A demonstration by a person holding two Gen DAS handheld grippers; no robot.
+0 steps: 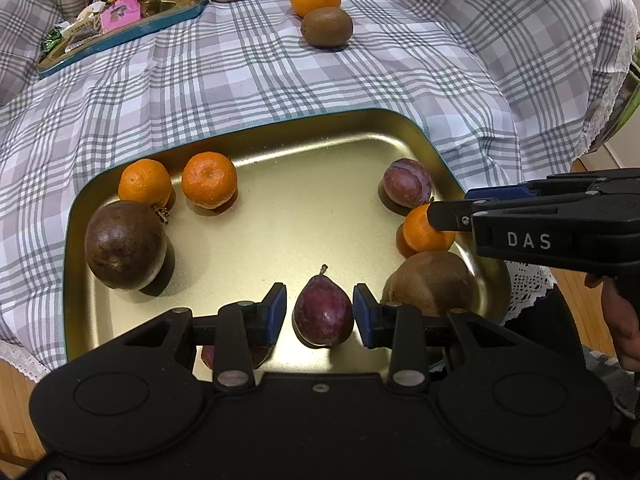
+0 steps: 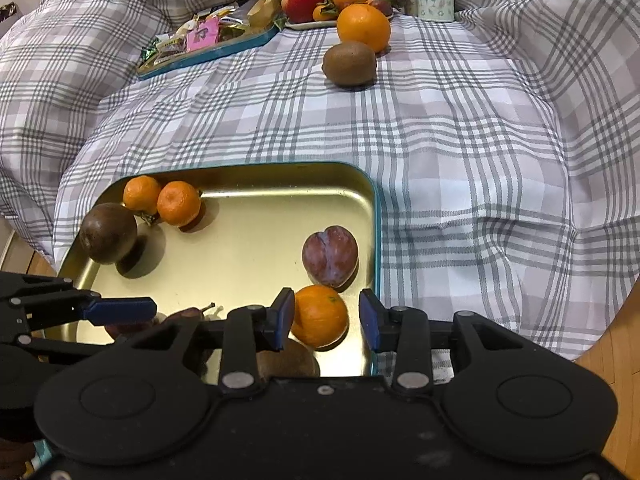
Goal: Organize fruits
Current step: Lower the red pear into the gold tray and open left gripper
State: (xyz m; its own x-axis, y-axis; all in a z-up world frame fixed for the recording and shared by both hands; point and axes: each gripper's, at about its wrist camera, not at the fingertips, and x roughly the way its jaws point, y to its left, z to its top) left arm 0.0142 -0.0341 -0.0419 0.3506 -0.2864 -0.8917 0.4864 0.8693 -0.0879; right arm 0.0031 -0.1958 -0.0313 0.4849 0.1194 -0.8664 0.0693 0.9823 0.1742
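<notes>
Purple first: raise straight up the plum [image 1: 324, 316] pinched across its width in the left gripper [image 1: 320, 309] at lower centre of the gold tray [image 1: 300, 208], stem and long axis toward the frame's top; ignore the tangerine [image 2: 318, 314] lying loose between the right gripper's [image 2: 327, 318] spread jaws.

In your gold tray [image 1: 280, 124] you have three mandarins [image 1: 209, 185], two plums [image 1: 407, 182], one dark passion fruit [image 1: 125, 245] and one kiwi [image 1: 430, 282]. On the cloth [image 2: 440, 120] beyond, you have one orange [image 2: 363, 27] and one more kiwi [image 2: 349, 63].
</notes>
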